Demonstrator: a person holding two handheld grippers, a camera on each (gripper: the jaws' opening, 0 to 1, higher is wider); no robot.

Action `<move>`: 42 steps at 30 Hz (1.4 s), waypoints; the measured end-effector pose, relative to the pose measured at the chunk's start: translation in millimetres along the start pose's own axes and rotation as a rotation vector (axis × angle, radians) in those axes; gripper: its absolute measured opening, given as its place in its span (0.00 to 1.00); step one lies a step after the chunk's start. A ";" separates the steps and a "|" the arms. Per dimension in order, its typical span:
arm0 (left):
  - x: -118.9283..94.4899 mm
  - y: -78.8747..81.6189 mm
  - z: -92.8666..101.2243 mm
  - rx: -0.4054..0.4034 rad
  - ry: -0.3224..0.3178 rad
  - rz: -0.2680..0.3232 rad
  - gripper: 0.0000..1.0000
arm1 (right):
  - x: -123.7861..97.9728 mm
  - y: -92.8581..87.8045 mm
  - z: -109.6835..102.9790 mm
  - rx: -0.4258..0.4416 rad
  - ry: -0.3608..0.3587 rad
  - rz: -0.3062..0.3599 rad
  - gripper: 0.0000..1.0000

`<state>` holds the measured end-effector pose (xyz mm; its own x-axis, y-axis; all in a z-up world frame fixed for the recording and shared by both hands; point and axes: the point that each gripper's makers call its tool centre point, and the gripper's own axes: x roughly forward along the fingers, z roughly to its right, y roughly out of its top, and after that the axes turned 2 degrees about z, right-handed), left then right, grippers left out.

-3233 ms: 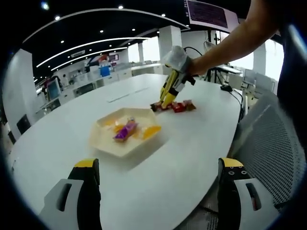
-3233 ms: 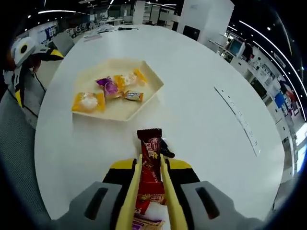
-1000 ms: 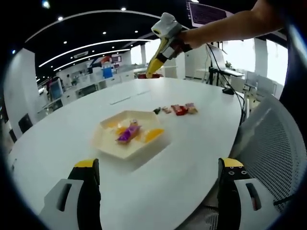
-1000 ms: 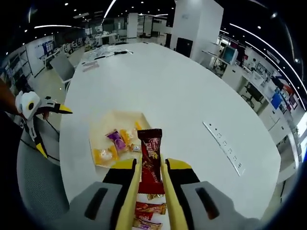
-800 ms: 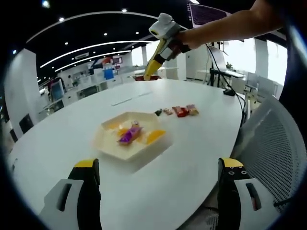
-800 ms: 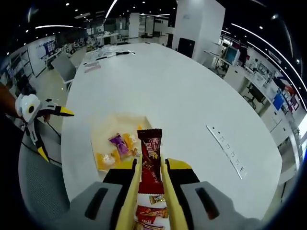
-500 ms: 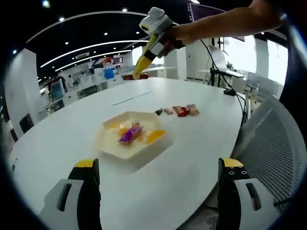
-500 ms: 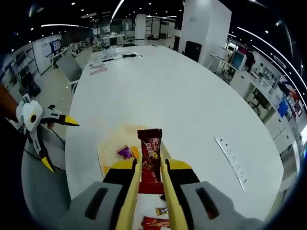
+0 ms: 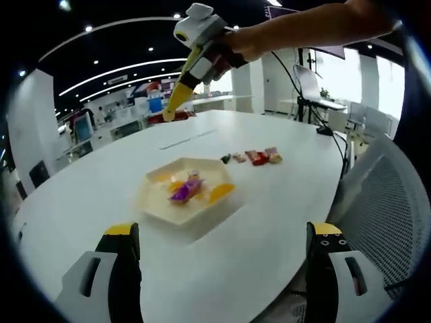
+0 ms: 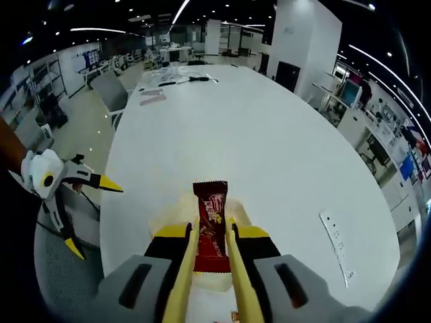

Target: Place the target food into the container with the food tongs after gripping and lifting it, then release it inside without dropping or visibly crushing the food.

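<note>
- Broadly, a white table (image 9: 283,202) carries everything, with the task's container resting on it.
- The container, a pale hexagonal tray (image 9: 153,200), already holds several wrapped sweets, orange and purple among them; in the right gripper view its rim (image 10: 239,214) peeks out just behind the held food.
- The left gripper (image 9: 219,282) hangs at the near table edge, jaws spread wide and holding nothing.
- The right gripper (image 10: 211,232) is raised above the table, its yellow tong blades pinched on a red-wrapped snack bar (image 10: 211,219); from the left gripper view it (image 9: 167,116) hangs high above the table beyond the tray.
- A few loose wrapped snacks (image 9: 256,157) lie in a short row beside the tray.
- The bar looks light, its glossy film probably slippery and its filling liable to crack or dent; the blades take it along its long sides, which seems right, and only a gentle squeeze is wanted.
</note>
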<state>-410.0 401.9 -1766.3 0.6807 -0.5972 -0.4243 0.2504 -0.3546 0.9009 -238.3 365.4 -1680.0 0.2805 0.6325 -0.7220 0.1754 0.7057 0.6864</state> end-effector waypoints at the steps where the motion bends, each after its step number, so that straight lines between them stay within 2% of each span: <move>1: 0.3 -0.2 0.1 0.002 -0.001 0.001 1.00 | 1.8 1.2 -1.2 -0.002 0.002 0.000 0.23; 13: -0.8 2.9 -3.0 -0.007 0.011 0.014 1.00 | 13.7 7.0 -12.1 -0.020 0.029 -0.015 0.23; 28: -0.6 2.1 -4.0 -0.010 0.016 0.012 1.00 | 21.8 -0.9 -4.2 -0.023 0.020 -0.009 0.26; 33: -0.3 1.3 -4.6 -0.008 0.019 0.008 1.00 | 20.0 -2.0 -2.6 -0.031 0.015 -0.006 0.27; 42: 0.5 -0.5 -3.6 -0.004 0.012 0.000 1.00 | 4.3 2.7 3.2 -0.030 0.003 0.029 0.28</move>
<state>-407.3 404.4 -1766.7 0.6888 -0.5887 -0.4230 0.2531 -0.3514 0.9014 -233.6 369.0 -1681.0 0.2820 0.6538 -0.7021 0.1385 0.6964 0.7041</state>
